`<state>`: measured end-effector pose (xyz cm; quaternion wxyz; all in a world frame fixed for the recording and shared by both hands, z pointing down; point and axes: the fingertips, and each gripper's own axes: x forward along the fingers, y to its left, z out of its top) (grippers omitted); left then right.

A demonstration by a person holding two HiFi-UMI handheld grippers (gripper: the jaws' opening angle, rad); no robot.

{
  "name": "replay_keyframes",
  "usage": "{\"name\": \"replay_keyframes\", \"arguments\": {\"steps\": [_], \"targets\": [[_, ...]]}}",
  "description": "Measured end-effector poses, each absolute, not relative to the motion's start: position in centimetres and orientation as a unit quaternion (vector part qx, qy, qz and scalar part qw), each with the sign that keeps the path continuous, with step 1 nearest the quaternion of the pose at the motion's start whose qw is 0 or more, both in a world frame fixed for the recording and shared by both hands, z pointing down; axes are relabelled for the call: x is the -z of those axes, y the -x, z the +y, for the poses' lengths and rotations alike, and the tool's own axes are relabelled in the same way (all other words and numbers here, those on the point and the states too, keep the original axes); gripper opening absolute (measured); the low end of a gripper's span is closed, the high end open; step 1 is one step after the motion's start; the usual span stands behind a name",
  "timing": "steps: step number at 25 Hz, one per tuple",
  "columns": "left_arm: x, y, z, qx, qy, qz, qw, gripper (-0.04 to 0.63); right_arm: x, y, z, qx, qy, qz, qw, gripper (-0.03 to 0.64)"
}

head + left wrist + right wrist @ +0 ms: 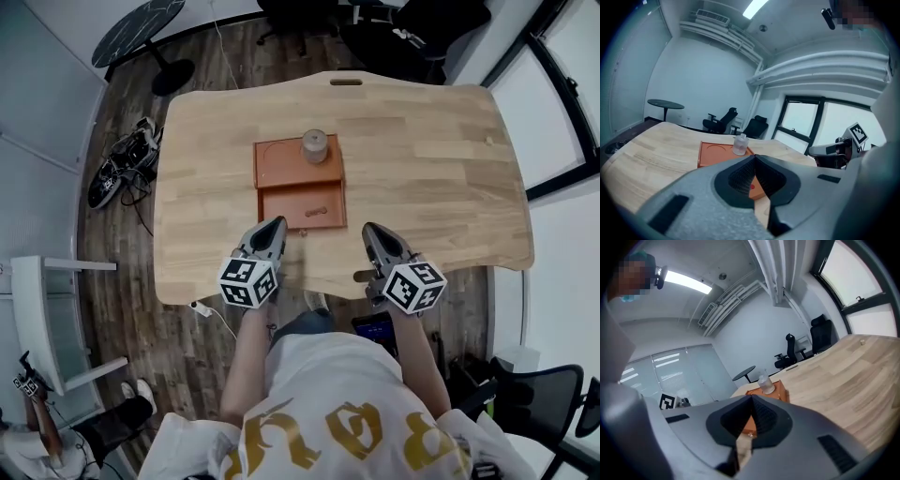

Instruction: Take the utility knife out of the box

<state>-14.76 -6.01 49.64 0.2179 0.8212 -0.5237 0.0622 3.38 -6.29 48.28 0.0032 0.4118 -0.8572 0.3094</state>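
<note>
An orange box (281, 173) lies flat at the middle of the wooden table (431, 178). A small clear bottle (314, 145) stands on its far half, next to a round recess. In the near compartment rests a small orange-brown item (317, 211); I cannot tell whether it is the utility knife. My left gripper (277, 223) is shut and empty, its tip just short of the box's near left corner. To the right of the box, my right gripper (368, 228) is also shut and empty. The box (712, 152) and bottle (739, 144) show beyond the left gripper (754, 157), and the box (780, 392) beyond the right gripper (751, 397).
A slot (345, 82) is cut near the table's far edge. Beyond the table stand black office chairs (412, 37) and a round black side table (139, 28). Cables and gear (122, 169) lie on the floor at the left, and a white shelf (37, 319) stands nearer.
</note>
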Motion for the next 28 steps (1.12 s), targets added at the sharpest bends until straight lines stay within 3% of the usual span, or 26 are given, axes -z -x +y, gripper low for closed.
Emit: {"name": "replay_keyframes", "arguments": {"steps": [12,21,28], "targets": [[-48.9,13.1,-12.7,-0.061,-0.852,-0.479,0.204,0.009,-48.3,-4.8,-10.5,-0.306,-0.453,-0.837,-0.007,0.011],[-45.0,11.6,-14.7,-0.067,-0.866,-0.483,0.113,0.009,-47.0,-4.1,-13.7,-0.267,-0.445,-0.855,0.001,0.011],[-45.9,10.8,-16.0,-0.062,-0.864,-0.483,0.128,0.009,-47.5,-4.6,-14.0,-0.25,-0.45,-0.857,0.038,0.012]]}}
